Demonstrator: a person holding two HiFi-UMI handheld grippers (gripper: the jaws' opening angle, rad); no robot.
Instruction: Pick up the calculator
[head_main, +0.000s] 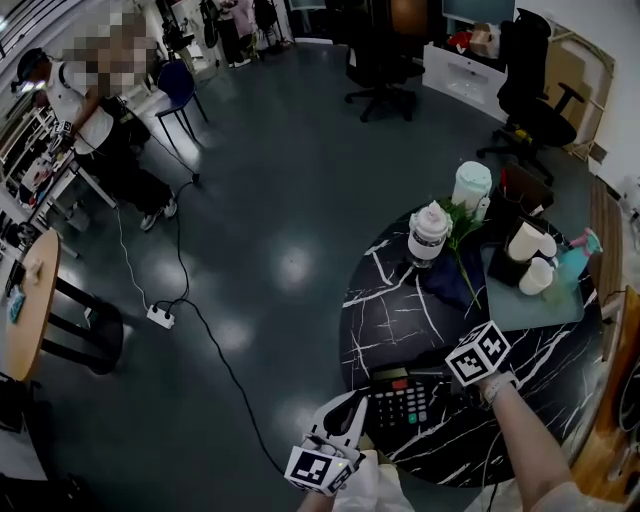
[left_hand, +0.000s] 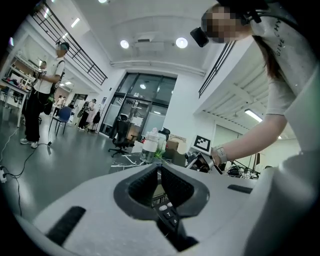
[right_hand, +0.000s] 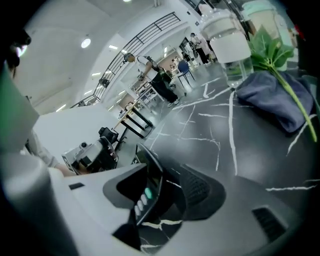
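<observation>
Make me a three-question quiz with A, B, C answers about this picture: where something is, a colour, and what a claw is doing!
1. Where is the calculator?
A) on the floor
B) on the round table, at its near edge
C) on a chair

2. What colour is the table top?
A) red
B) yellow
C) black with white lines

3. How is the right claw?
A) jaws apart, calculator between them
B) shut tight, empty
C) holding a cup

Answers:
1 B: the head view shows it lying by the near rim.
2 C: white veins cross the dark top.
3 A: the right gripper view shows a wide gap with the calculator in it.
</observation>
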